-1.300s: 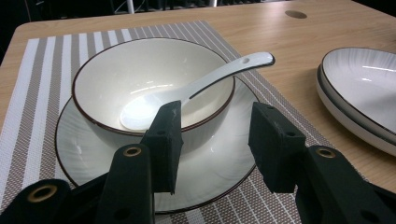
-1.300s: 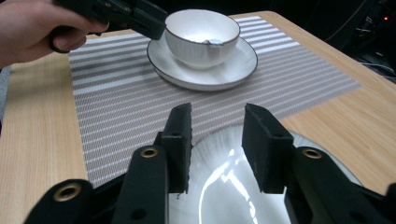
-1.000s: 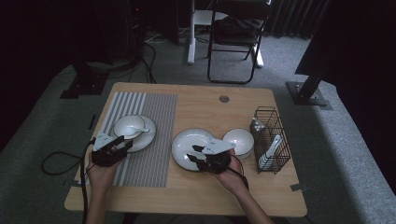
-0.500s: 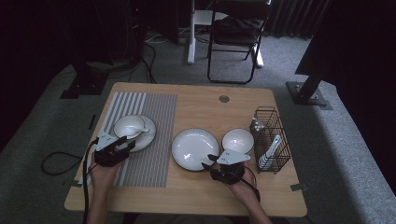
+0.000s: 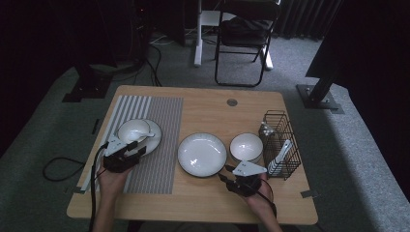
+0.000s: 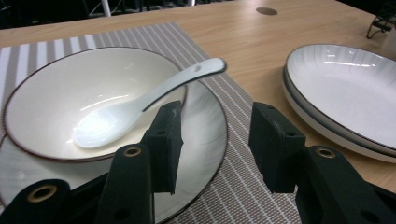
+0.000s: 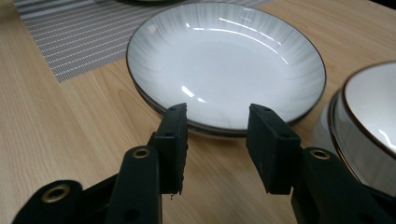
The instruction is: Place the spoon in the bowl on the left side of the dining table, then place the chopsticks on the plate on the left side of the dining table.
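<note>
Item 1. Left claw (image 5: 129,151): jaws parted, nothing between them, poised at the near rim of the white saucer (image 6: 205,140) on the grey striped woven placemat (image 5: 159,145). One jaw overlaps the saucer's edge in the left gripper view; whether it touches cannot be told.

Item 2. White brown-rimmed ceramic bowl (image 6: 56,93): sits on the saucer. A white ceramic soup spoon (image 6: 140,100) lies in it, handle sticking out over the bowl's rim toward the table's middle.

Item 3. Right claw (image 7: 217,140): released, its jaws have just been opening, nothing between them. It sits low over bare wood at the near edge of the wide white ribbed shallow plate (image 7: 224,60), apart from its rim.

Item 4. Shallow plate: centre of the light wooden table (image 5: 203,108), just beside the placemat's right edge, a narrow strip of wood between.

Item 5. Small white brown-rimmed bowl (image 5: 246,146): just right of the plate, close to the black wire rack (image 5: 280,140), which holds a white utensil.

Item 6. Open room: a bare band of wood along the near table edge and a wider one behind the dishes, up to the round cable hole (image 5: 232,102).
</note>
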Demonstrator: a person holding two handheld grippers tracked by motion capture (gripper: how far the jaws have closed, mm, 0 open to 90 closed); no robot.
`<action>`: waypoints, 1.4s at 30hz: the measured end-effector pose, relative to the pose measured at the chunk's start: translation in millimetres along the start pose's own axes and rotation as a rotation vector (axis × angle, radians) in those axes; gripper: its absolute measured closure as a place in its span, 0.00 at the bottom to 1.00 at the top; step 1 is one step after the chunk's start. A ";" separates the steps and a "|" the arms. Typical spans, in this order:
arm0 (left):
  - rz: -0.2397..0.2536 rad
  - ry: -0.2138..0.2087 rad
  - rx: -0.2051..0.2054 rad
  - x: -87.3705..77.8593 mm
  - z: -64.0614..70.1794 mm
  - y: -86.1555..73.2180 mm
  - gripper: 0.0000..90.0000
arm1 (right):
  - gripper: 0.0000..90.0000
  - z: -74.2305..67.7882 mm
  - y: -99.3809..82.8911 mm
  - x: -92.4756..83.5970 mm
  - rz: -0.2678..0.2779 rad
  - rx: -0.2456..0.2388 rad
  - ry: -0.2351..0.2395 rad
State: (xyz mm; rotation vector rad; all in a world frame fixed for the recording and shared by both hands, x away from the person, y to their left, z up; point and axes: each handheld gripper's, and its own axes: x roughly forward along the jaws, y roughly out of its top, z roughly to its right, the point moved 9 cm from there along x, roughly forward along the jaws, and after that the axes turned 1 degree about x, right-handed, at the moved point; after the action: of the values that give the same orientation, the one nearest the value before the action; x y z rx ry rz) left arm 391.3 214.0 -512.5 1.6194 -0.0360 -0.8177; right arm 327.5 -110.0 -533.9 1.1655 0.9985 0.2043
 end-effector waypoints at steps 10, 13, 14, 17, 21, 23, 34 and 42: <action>-0.002 -0.066 0.038 8.9 23.7 7.8 0.61 | 0.64 5.4 -6.9 1.7 -0.007 0.015 -0.024; -0.004 -0.083 0.046 11.6 29.4 8.8 0.62 | 0.63 5.7 -8.5 2.5 -0.009 0.019 -0.028; -0.005 -0.088 0.048 12.9 31.2 9.3 0.61 | 0.63 5.8 -8.9 2.6 -0.008 0.020 -0.028; -0.009 -0.104 0.053 17.5 34.8 11.3 0.61 | 0.63 6.5 -10.9 2.7 -0.010 0.024 -0.029; -0.012 -0.125 0.063 22.9 41.2 15.1 0.61 | 0.63 7.9 -12.4 2.1 -0.010 0.026 -0.036; -0.015 -0.132 0.075 25.1 44.3 17.5 0.61 | 0.63 8.4 -12.6 1.5 -0.008 0.031 -0.037; -0.004 -0.195 0.106 36.9 64.0 34.5 0.61 | 0.62 10.4 -15.1 -0.8 -0.015 0.036 -0.042; 0.003 -0.251 0.124 46.1 79.5 50.4 0.61 | 0.61 10.1 -19.3 2.0 -0.023 0.041 -0.035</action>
State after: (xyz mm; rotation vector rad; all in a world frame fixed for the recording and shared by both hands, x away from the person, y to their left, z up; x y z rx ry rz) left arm 405.5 112.7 -489.6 1.6229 -0.2717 -1.0290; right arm 329.6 -123.8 -550.7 1.1907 0.9888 0.1444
